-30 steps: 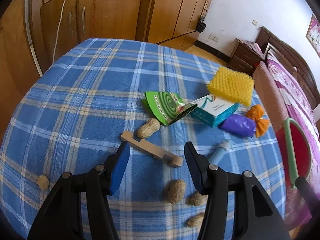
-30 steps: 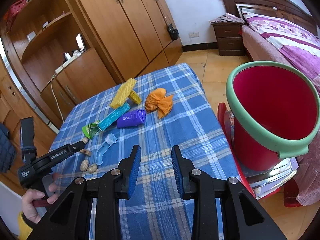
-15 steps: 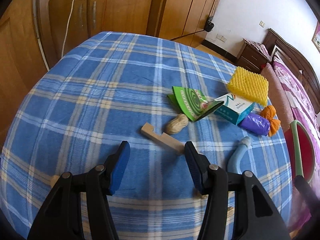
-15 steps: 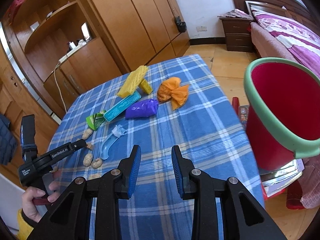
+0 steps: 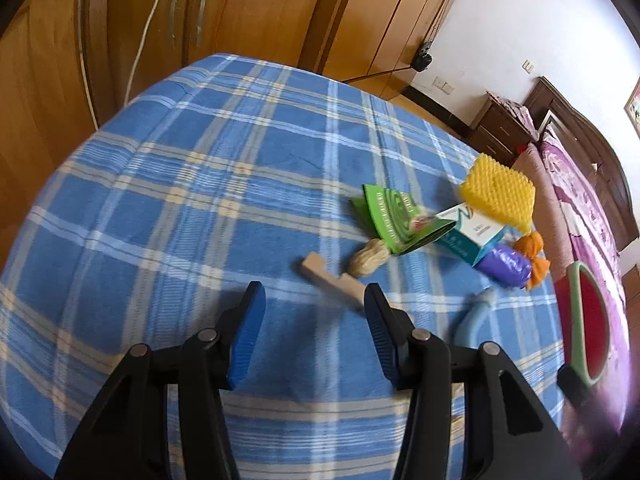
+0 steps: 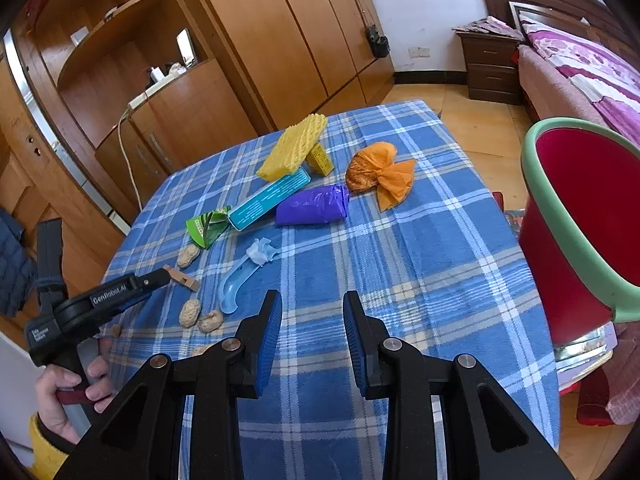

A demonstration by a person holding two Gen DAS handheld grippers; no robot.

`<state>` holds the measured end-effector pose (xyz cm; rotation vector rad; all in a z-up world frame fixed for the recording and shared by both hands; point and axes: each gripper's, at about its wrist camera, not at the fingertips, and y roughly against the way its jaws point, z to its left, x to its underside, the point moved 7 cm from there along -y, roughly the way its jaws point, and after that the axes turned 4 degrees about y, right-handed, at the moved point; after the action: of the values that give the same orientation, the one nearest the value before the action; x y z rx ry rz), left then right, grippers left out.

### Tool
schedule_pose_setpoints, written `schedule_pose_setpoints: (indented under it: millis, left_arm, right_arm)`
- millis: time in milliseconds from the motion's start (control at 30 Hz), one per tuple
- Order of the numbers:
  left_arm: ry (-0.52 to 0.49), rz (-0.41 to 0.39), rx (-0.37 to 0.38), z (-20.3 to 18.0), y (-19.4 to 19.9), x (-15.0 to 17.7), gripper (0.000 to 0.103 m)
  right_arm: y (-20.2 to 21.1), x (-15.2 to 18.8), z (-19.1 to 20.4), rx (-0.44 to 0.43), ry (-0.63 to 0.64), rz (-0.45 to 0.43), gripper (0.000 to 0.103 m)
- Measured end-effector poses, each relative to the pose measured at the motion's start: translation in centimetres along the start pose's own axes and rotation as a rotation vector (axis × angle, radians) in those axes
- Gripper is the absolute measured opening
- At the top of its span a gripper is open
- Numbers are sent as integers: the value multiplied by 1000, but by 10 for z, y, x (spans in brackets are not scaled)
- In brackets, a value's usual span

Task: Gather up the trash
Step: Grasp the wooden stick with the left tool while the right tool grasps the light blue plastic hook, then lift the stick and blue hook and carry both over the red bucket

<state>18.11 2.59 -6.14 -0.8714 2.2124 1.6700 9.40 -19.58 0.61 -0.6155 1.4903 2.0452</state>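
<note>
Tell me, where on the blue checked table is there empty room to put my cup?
The tablecloth is bare between the purple bag, the orange bag and the red bucket. In the left wrist view, the whole cabinet side is bare too. It is crowded around the peanuts, wooden piece, green packet and blue scoop.

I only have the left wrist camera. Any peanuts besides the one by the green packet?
Observer: Yes. The right wrist view shows at least two more peanuts lying close together near the curved end of the blue handle.
Operator: Anything in the bucket yet?
Observer: No trash shows in the part of the red bucket that is in view; it stands beside the table.
Operator: What is the right claw doing?
Observer: The right claw is open with nothing between its pads, over bare checked cloth.
</note>
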Motion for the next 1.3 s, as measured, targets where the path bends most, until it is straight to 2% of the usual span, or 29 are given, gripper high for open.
schedule_pose_setpoints:
  millis: [100,200,400,500,533,600,700,767,800,1033,1300]
  left_arm:
    - [-3,20,13,-13,-6,1,53]
    - [-29,16,-6,-24,-10,2,55]
    - [-180,-8,-100,-44,-15,12,55]
    - [-216,-17,-103,-43,-14,15,55]
    - [-219,-18,-97,-41,-13,15,54]
    - [-227,-24,-89,-35,-9,15,45]
    - [-223,-24,-60,-25,-6,15,30]
    - [-211,-18,-35,-20,-3,16,13]
    - [-206,-12,-32,-17,-3,15,10]
    - [-180,-21,4,-2,4,14,10]
    - [-134,-69,25,11,22,7,10]
  right_arm:
    - [-1,1,-1,0,0,2,32]
    - [-2,2,-2,0,-3,5,32]
    - [-2,2,-2,-2,-3,6,32]
    - [-4,4,-3,-6,-5,9,32]
    - [-5,4,-2,-7,-5,11,32]
    - [-6,4,-2,-10,-5,13,32]
    - [-8,4,1,-14,2,15,32]
    - [-10,4,3,-16,8,19,32]
    - [-11,4,4,-16,11,21,32]
    - [-24,1,24,-34,53,38,32]
    - [-51,-2,58,-75,98,78,32]
